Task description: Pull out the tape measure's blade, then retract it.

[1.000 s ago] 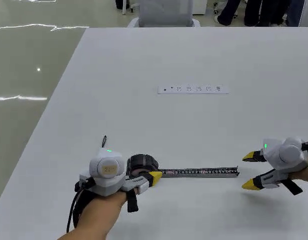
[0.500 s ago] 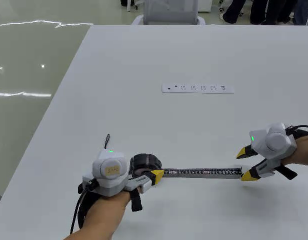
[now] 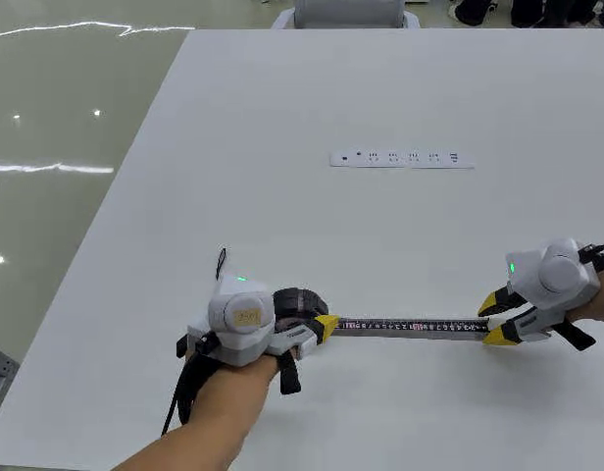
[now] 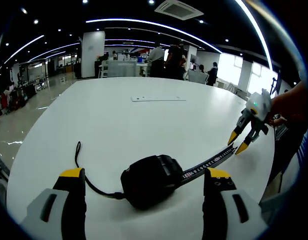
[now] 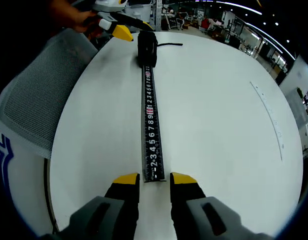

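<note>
- Your left gripper [image 4: 144,175] has its fingers spread wide, one on each side of the black tape measure case [image 3: 300,304], and neither touches it.
- The case sits on the white table [image 3: 400,245].
- The blade [image 5: 152,110] lies flat, running out from the case to your right gripper [image 5: 155,179].
- That gripper's fingers stand narrowly apart astride the blade's far tip, with a thin gap on each side.
- A power strip [image 3: 401,159] lies well beyond the case.

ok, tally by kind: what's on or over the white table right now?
Black tape measure, blade pulled out: 1
Flat white power strip: 1
White handheld grippers with yellow tips: 2 (left gripper, right gripper)
Total: 4
</note>
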